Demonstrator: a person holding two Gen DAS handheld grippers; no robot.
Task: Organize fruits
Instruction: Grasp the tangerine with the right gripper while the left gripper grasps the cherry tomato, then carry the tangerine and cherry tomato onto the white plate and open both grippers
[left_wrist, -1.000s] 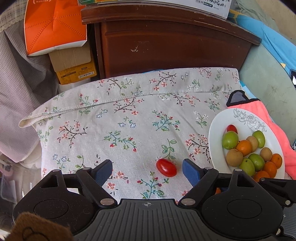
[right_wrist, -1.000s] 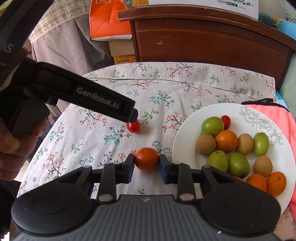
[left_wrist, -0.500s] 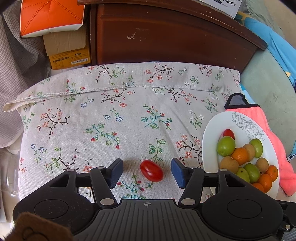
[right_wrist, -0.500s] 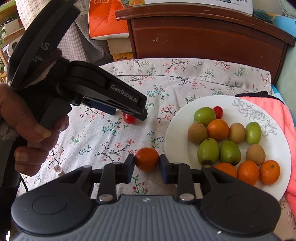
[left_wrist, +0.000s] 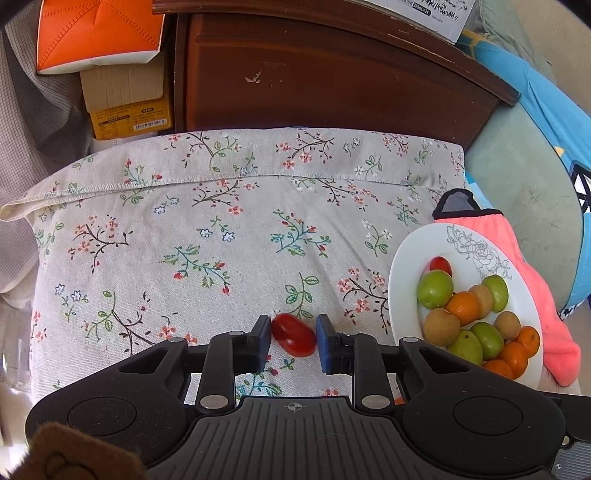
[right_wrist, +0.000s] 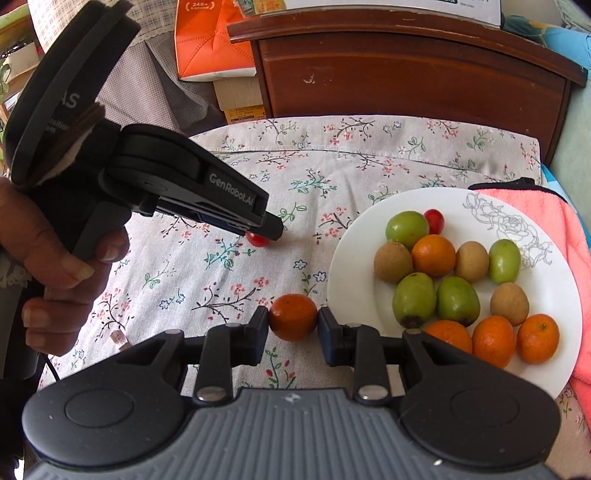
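Floral tablecloth (left_wrist: 207, 236): woven cloth, matt, with a stitched hem. Plate (right_wrist: 354, 236): glossy white glazed ware with a grey line-drawn rose. Cherry tomato (left_wrist: 294, 334): smooth, shiny red skin. Mandarin (right_wrist: 293, 317): dull, finely pitted peel. Left gripper (left_wrist: 293, 338): matt black plastic body, blue pads, bright metal pivot pins. Right gripper (right_wrist: 293, 325): same matt black plastic with ribbed grey housing. Cabinet (left_wrist: 332, 77): dark varnished wood, chipped. Pink towel (left_wrist: 546, 306): fluffy cloth.

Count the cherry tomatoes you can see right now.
2. One cherry tomato lies on the floral cloth between the left hand-held gripper fingers; another cherry tomato sits at the white plate's far edge. Others may hide behind fruit.
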